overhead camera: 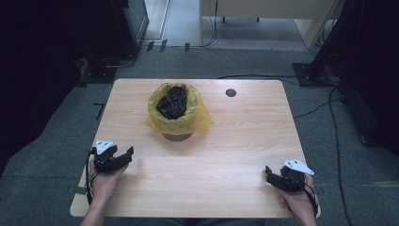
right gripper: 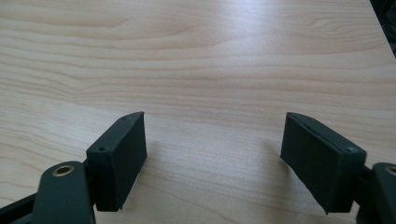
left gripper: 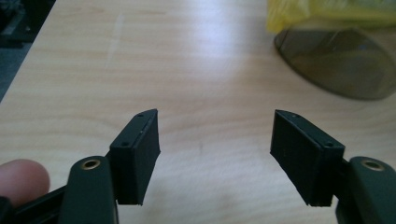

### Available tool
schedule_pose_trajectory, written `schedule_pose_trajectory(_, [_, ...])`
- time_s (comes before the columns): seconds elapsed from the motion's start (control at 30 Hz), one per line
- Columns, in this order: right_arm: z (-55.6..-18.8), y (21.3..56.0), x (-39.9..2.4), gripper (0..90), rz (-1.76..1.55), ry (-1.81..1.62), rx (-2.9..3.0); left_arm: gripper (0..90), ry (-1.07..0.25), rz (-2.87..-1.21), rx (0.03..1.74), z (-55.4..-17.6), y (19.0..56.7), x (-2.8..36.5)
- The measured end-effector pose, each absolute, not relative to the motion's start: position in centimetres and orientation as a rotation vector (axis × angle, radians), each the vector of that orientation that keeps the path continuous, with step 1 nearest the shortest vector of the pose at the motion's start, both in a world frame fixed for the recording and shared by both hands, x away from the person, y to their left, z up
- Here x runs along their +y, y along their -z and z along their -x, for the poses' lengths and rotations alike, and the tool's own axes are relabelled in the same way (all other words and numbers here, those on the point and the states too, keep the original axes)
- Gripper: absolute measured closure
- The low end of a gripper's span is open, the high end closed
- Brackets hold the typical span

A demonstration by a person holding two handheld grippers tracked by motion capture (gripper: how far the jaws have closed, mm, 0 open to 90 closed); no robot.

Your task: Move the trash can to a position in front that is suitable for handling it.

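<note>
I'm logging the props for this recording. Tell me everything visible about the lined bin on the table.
The bin is small, round and dark, standing upright at the table's far middle. A thin yellow plastic liner drapes over its rim, hiding most of the wall. A crumpled black mass fills the top. Neither tool touches it.

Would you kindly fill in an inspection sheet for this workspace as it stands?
Surface: light wooden table, bare apart from the bin; round dark hole near its far edge.
Job's things: small bin lined with a yellow bag, dark crumpled stuff inside; it stands at the table's far middle.
Clutter: nothing seen.
Grippers: left gripper and right gripper both open, holding nothing, each near its own near corner.
Cables: black cables run over the floor to the right of the table.
Surroundings: grey carpet; dark equipment at far left; pale furniture beyond.
</note>
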State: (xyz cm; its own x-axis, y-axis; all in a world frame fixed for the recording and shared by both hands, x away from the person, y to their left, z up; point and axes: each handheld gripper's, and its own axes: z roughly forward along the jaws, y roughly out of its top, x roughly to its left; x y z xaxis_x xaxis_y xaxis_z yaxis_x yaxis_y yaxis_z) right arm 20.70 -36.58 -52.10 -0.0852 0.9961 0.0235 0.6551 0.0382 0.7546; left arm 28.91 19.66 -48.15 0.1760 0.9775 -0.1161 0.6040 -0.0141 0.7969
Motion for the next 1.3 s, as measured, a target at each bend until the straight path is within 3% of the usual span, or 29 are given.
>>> schedule_pose_trajectory(0.13, [-20.5,51.6,-36.3,24.2,-1.67,-0.894,1.775,38.4,-0.618,-1.672,1.497,-30.1,47.3,18.8])
schedule_pose_trajectory(0.5, [-20.8,50.6,-35.4,30.5,-1.656,-0.923,1.753,43.4,-0.629,-1.579,1.477,-34.1,44.4,17.2])
schedule_pose_trajectory(0.67, [-21.4,49.5,-34.1,42.7,-1.628,-0.92,1.766,49.6,-0.637,-1.583,1.469,-35.9,44.1,16.6])
schedule_pose_trajectory(0.77, [-21.9,48.5,-32.7,49.3,-1.548,-0.898,1.818,55.8,-0.618,-1.577,1.476,-36.9,44.2,16.3])
schedule_pose_trajectory(1.0, [-23.1,47.5,-31.1,53.8,-1.459,-0.886,1.876,71.6,-0.615,-1.619,1.428,-38.7,44.1,14.6])
schedule_pose_trajectory(1.3, [-26.1,46.0,-29.7,57.6,-1.354,-0.929,1.824,84.6,-0.596,-1.656,1.367,-39.0,44.1,12.5])
